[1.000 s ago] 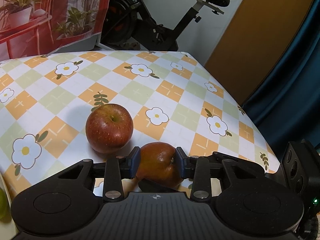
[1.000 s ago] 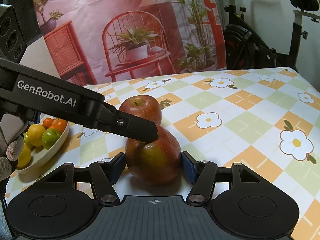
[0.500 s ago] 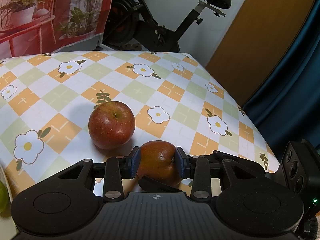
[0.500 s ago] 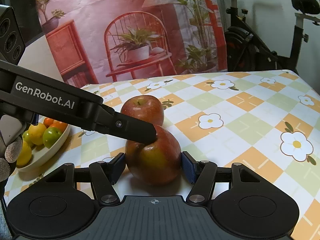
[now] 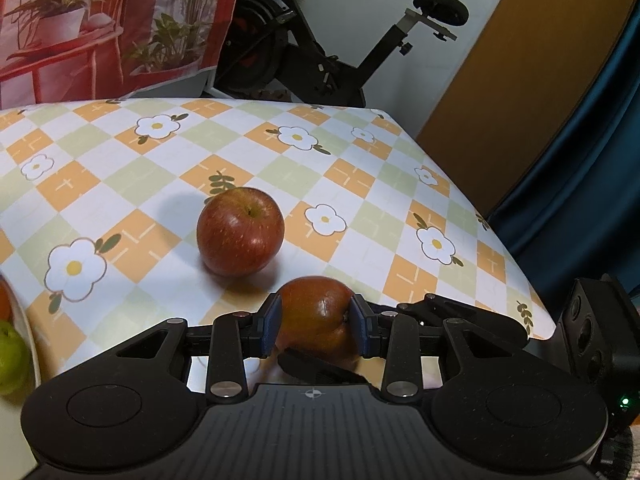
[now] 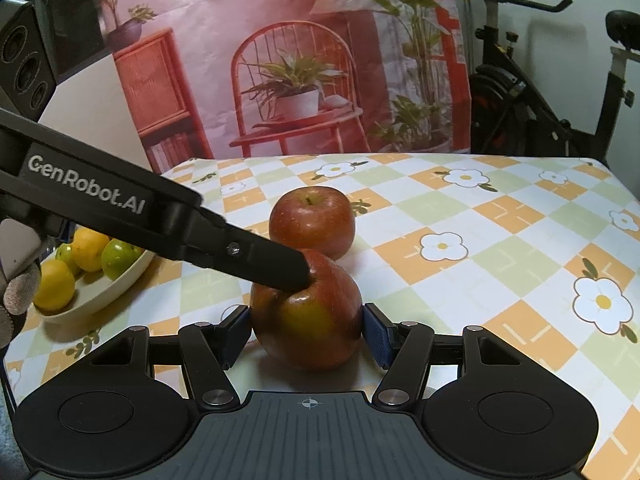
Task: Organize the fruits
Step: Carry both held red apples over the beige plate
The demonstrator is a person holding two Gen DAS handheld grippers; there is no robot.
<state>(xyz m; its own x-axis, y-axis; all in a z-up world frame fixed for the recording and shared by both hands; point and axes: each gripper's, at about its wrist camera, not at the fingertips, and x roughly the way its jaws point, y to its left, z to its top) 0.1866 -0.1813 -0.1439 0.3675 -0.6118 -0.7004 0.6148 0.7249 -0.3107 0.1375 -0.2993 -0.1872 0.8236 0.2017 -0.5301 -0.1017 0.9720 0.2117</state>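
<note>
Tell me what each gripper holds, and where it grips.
Both clamp the near apple: the right gripper across its sides, the left gripper across its top, jaws just closing further.

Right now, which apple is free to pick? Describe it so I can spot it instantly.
On the checkered flower-print tablecloth, two red apples sit near the white bowl of yellow and green citrus. The free apple is the farther one, upright with its stem dimple on top. Unlike the near apple, which both the left gripper and the right gripper bracket, nothing touches it.
</note>
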